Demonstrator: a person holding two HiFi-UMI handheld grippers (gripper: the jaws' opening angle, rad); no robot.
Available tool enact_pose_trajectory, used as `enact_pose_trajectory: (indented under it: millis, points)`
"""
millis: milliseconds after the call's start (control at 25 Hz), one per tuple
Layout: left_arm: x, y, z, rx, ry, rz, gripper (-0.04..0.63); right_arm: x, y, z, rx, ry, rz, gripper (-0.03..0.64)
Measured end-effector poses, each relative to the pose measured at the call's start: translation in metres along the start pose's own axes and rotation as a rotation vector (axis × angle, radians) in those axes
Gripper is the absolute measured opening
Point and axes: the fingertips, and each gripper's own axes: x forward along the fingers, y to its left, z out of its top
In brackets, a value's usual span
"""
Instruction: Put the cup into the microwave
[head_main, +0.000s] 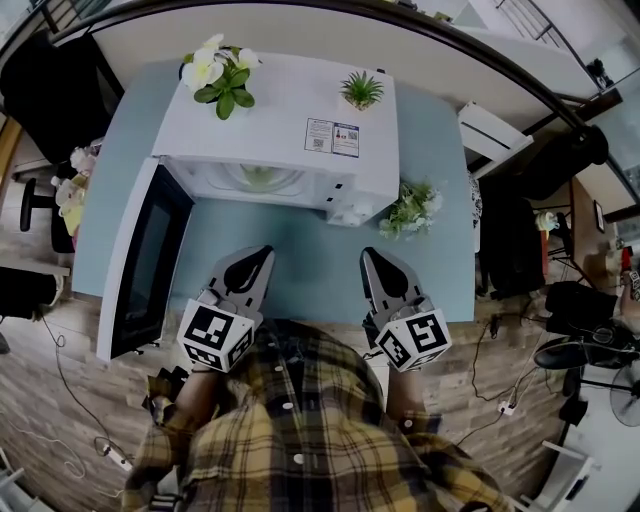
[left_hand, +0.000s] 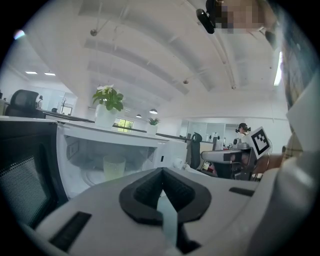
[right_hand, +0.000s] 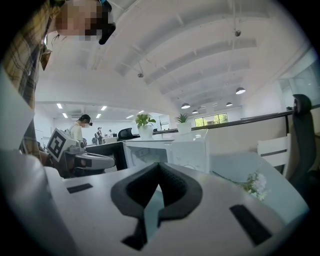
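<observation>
Fingers (left_hand: 142, 192) of left gripper (head_main: 264, 251) and right gripper (head_main: 371, 253) closed, empty.

Office w/ desk chairs (left_hand: 22, 102)

Left gripper (head_main: 262, 254) and right gripper (head_main: 372, 257) hover side by side, jaws together.

Head view looks steeply down over bench (head_main: 300, 260). Both gripper views sit low, near-level, sharing microwave (head_main: 290, 120); right one probably oblique.
</observation>
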Motion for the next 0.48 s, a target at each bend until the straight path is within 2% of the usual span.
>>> enact_pose_trajectory:
  millis: [480]
  points:
    - [-0.0066,0.005,0.0,0.002,-0.006,0.025,-0.011,0.0021,0.0042,0.0005,0.017,-0.023,0.004,0.003]
